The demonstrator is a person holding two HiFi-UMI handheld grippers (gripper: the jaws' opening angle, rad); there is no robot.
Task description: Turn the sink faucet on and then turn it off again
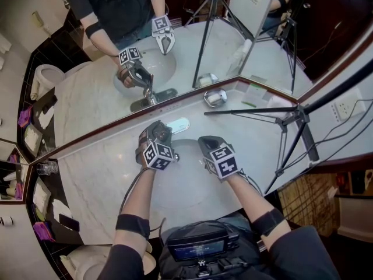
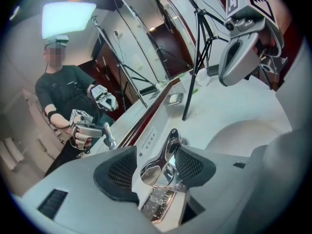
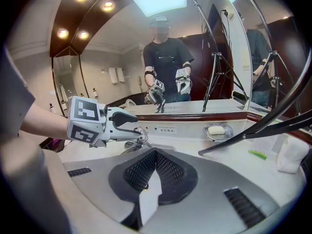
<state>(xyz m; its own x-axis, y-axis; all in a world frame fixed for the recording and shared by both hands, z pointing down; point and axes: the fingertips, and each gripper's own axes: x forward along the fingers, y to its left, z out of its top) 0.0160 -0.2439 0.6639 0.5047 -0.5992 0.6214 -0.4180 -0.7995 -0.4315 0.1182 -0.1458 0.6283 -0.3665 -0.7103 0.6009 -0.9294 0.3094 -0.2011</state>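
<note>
left gripper (image 2: 157, 154): fingers (image 2: 117, 174) closed on the chrome faucet lever (image 2: 165, 147), one mesh pad on each side, lever tilted up between them. faucet (image 3: 140, 139) sits at the back edge of the sink (image 1: 189, 185), lower centre of the head view, mostly hidden there under the left gripper. the spout below the lever in the left gripper view shows droplets or glare, can't tell if water is running

right gripper (image 3: 155, 156): fingers shut tip to tip, nothing between them. it hangs over the right part of the sink, just right of the left gripper in the head view, apart from the faucet and not touching it. its marker cube (image 1: 224, 161) faces up

rest: pale marble table (image 1: 99, 179) surrounds the sink. mirror (image 1: 87, 92) runs along the back of it, fills the upper half of the head view and reflects both grippers. soap dish (image 1: 205, 97) with a white bar sits at the mirror edge, upper centre, right of the faucet. black tripod (image 1: 297, 116) at the right of the frame, one leg reaching across the table toward the soap dish
</note>
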